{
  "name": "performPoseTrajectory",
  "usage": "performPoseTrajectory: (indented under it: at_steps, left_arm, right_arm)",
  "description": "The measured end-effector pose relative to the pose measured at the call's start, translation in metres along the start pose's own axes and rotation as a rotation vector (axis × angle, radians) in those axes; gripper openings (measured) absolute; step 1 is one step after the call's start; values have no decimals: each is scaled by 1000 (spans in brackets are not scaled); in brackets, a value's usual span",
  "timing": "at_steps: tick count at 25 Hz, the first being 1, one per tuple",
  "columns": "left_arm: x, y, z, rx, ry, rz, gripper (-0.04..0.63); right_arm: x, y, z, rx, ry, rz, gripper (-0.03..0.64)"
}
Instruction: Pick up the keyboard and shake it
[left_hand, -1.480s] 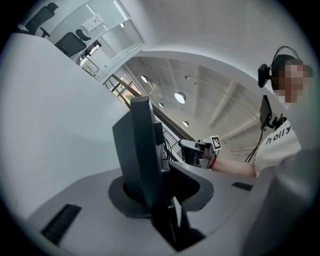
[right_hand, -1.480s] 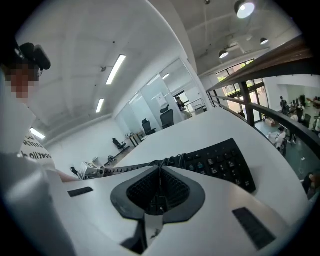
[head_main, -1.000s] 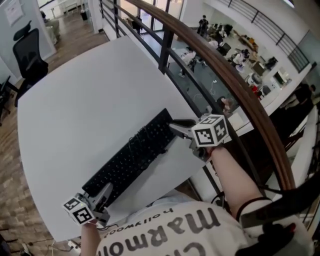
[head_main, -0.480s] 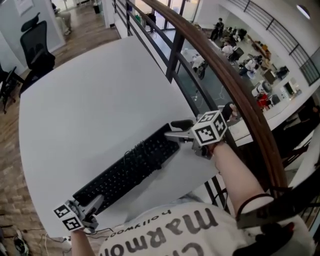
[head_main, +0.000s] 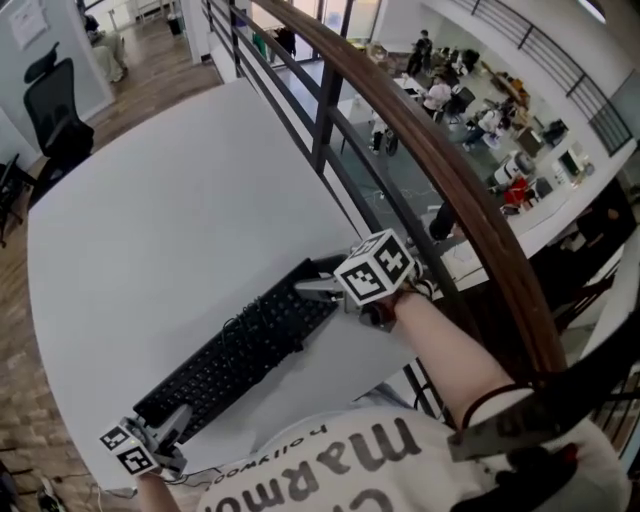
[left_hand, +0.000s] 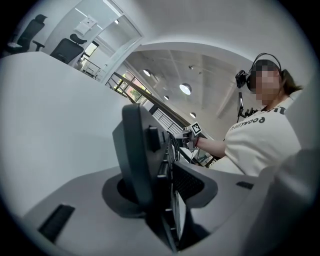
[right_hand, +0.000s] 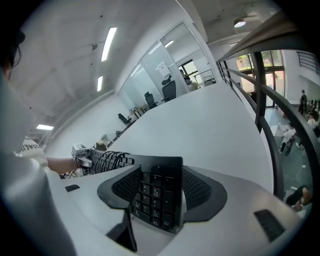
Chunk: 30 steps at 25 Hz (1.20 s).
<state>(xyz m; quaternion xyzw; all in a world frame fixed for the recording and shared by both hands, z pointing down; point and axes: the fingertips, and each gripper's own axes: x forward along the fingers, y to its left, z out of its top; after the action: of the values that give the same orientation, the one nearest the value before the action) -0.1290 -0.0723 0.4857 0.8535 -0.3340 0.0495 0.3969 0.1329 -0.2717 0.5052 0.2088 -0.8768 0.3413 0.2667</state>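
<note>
A long black keyboard (head_main: 240, 350) lies slantwise on the white table (head_main: 170, 200), a coiled black cable (head_main: 250, 312) resting on its keys. My left gripper (head_main: 178, 418) is at the keyboard's near left end. Its jaws are opening, with the keyboard's thin edge (left_hand: 169, 200) standing between them in the left gripper view (left_hand: 160, 150). My right gripper (head_main: 312, 280) is at the far right end. That gripper (right_hand: 159, 187) is open, and the number-pad end of the keyboard (right_hand: 150, 170) sits between its ribbed pads (right_hand: 200, 192).
A brown wooden handrail (head_main: 440, 170) on dark posts runs right behind the table's right edge, with a lower floor and people beyond it. A black office chair (head_main: 55, 95) stands past the far left corner. The person's white shirt (head_main: 340, 460) is at the table's near edge.
The right gripper's jaws have spread apart at the keyboard's end. Both grippers and the keyboard sit lower and further left in the head view than a second ago.
</note>
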Motion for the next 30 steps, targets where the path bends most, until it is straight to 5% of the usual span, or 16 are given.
performPoseTrajectory:
  at_steps: [8, 12, 24, 30]
  left_arm:
    - [4, 3, 3, -1, 8, 18, 173]
    - [3, -6, 12, 31, 10, -25, 122]
    - [-47, -35, 97, 342, -95, -64, 72]
    - [-86, -81, 172, 658, -192, 17, 72]
  right_arm:
    - [-5, -2, -1, -17, 0, -120, 265]
    - [-9, 0, 3, -11, -54, -146, 265]
    - [-42, 64, 102, -185, -332, -166, 265]
    - [-92, 119, 187, -354, -527, -151, 267]
